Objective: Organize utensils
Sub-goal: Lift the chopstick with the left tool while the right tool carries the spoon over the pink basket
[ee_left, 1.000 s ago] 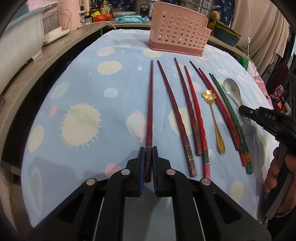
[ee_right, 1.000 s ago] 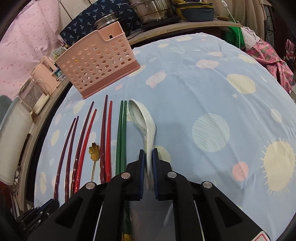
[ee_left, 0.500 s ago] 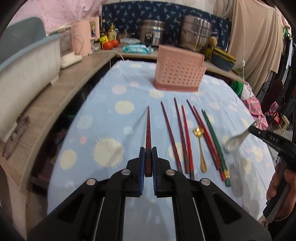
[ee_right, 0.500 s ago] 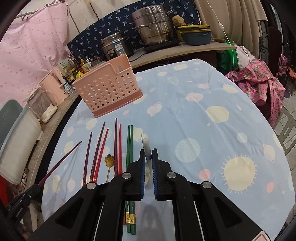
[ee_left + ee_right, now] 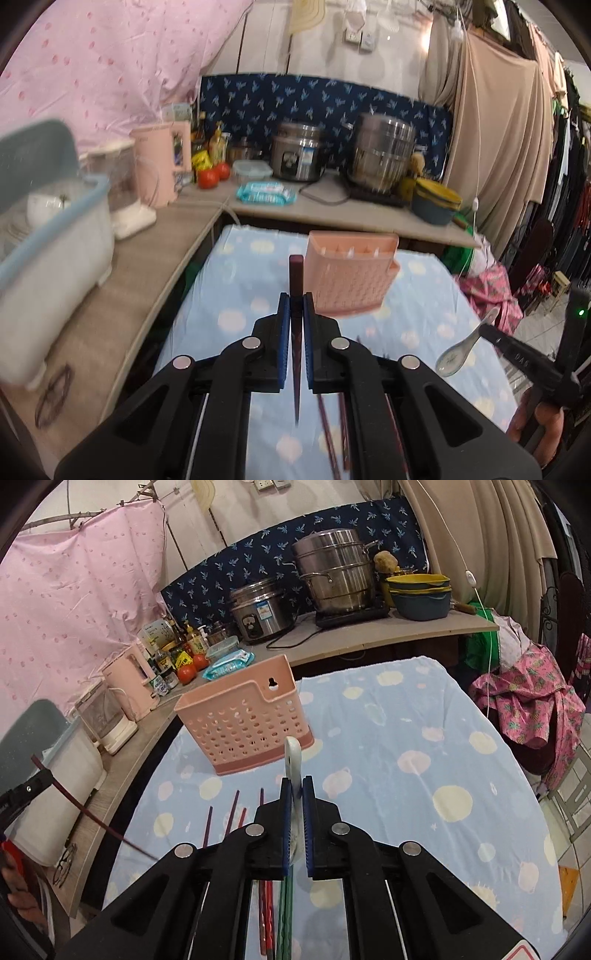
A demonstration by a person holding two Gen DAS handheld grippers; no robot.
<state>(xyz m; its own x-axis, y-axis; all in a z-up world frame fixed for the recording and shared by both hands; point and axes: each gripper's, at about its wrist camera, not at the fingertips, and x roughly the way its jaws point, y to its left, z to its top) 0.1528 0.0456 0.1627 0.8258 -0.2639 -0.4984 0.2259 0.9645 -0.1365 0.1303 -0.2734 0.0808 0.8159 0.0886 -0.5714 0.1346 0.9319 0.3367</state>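
Observation:
My left gripper (image 5: 294,306) is shut on a dark red chopstick (image 5: 296,280), held in the air with its thin tip pointing down toward me. My right gripper (image 5: 295,790) is shut on a white ceramic spoon (image 5: 292,760), lifted above the table; the spoon also shows in the left wrist view (image 5: 463,349). The pink perforated utensil basket (image 5: 245,725) stands at the far end of the blue tablecloth (image 5: 424,786), ahead of both grippers. Several red chopsticks (image 5: 232,812) and a green pair (image 5: 284,919) lie on the cloth below.
A wooden counter (image 5: 147,266) runs along the left and back with a dish tub (image 5: 48,236), pink kettle (image 5: 162,166), tomatoes, rice cooker (image 5: 262,611) and steel pots (image 5: 336,576). Glasses (image 5: 64,864) lie on the counter. Clothes hang at the right.
Both grippers have risen well above the table and tilted up toward the basket. The chopstick and the spoon came up with them and now hang tip and bowl downward.

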